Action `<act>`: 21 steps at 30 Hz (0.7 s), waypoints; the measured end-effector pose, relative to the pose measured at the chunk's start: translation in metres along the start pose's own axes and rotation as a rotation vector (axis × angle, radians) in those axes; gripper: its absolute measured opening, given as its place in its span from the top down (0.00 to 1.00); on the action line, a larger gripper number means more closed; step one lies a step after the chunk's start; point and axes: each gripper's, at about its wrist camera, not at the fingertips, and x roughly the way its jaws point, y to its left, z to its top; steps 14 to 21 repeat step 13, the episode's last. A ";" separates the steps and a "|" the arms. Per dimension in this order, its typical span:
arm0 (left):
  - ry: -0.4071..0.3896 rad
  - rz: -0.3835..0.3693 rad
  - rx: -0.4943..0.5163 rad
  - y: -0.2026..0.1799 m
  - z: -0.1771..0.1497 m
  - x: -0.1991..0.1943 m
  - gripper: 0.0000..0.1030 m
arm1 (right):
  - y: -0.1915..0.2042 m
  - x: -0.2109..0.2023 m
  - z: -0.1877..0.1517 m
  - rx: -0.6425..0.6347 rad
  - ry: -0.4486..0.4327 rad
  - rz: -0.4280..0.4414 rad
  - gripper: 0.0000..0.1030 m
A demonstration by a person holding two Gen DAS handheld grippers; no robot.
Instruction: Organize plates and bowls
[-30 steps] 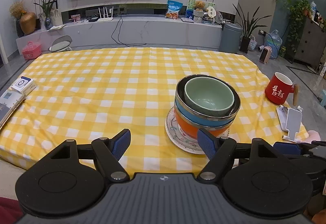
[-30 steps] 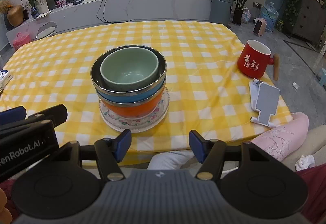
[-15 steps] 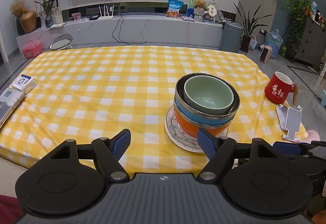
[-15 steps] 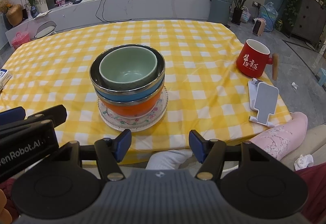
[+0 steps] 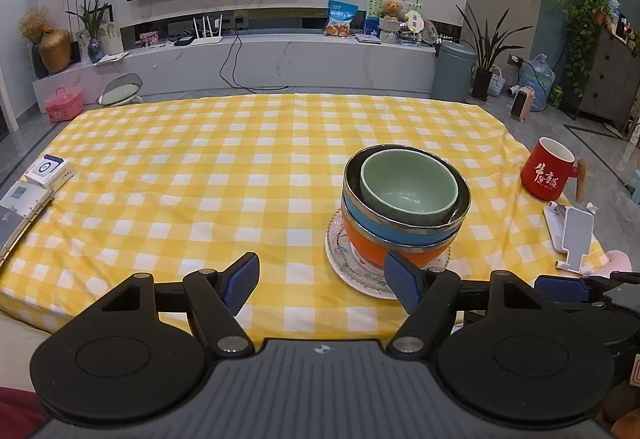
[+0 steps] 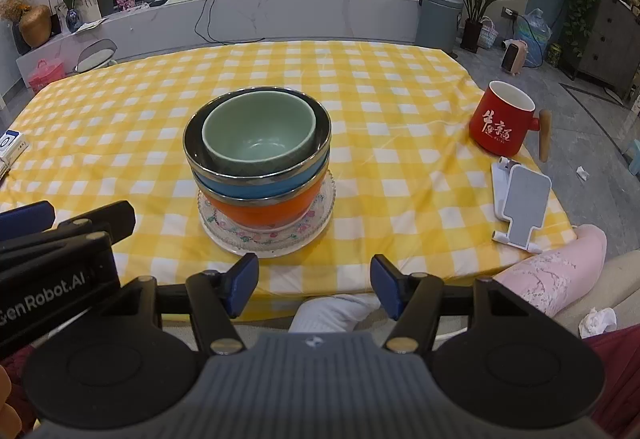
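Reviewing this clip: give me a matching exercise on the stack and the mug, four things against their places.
Things:
1. green bowl
2. orange bowl
3. patterned plate
4. red mug

Places:
A. apart, right of the stack
B. bottom of the stack, on the cloth
C. top, nested in the blue bowl
D. directly on the plate

Pairs: 1-C, 2-D, 3-B, 4-A

The bowl stack [image 6: 258,159] on its plate [image 6: 267,239] occupies the table's near centre. Open tablecloth [image 5: 192,175] extends left and behind. To the right, the red mug [image 6: 502,119] and phone stand [image 6: 520,203] narrow access, apparently leaving a passable gap.
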 end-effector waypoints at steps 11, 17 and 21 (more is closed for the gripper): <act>0.009 0.005 -0.009 0.002 -0.001 0.003 0.19 | 0.001 0.001 0.000 -0.006 -0.003 -0.006 0.40; 0.012 0.000 -0.016 0.002 -0.001 0.003 0.19 | 0.001 0.001 0.000 -0.005 -0.005 -0.006 0.40; 0.012 0.000 -0.016 0.002 -0.001 0.003 0.19 | 0.001 0.001 0.000 -0.005 -0.005 -0.006 0.40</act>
